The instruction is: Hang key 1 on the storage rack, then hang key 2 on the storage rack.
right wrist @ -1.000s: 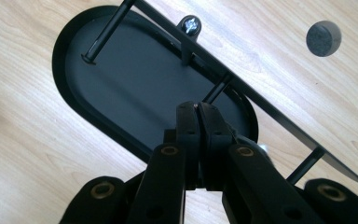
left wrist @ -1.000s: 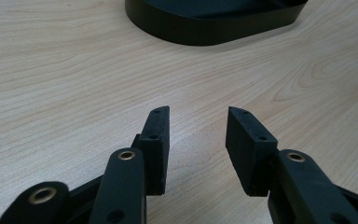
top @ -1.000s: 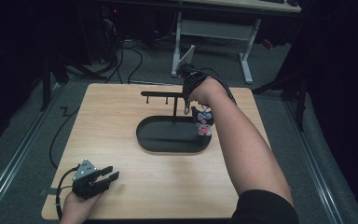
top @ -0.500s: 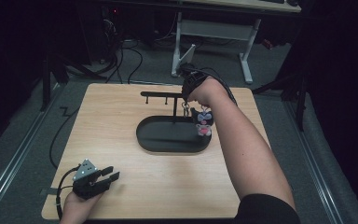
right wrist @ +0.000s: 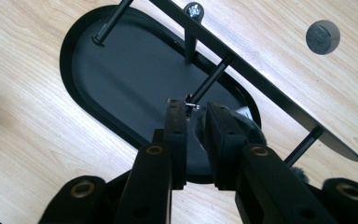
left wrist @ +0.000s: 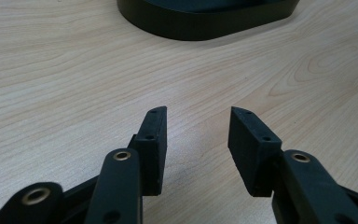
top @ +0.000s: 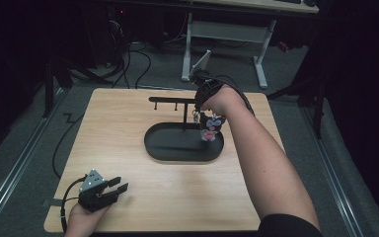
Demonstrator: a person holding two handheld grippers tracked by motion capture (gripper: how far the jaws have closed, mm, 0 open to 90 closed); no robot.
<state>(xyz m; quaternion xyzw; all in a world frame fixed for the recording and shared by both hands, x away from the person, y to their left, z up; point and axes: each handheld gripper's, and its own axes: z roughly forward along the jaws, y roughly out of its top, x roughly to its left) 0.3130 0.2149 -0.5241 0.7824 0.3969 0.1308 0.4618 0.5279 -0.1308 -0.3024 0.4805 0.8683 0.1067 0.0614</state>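
Right hand-held gripper [right wrist: 195, 114] jaws easing apart around keychain [top: 209, 127] ring, left hand-held gripper [left wrist: 196, 126] apart

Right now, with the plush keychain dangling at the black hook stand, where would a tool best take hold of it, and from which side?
Grip the small metal ring above the plush keychain, coming from above. The charm hangs freely under the stand's top bar, so the ring is probably the firmest part, and it faces up beside the right tool.
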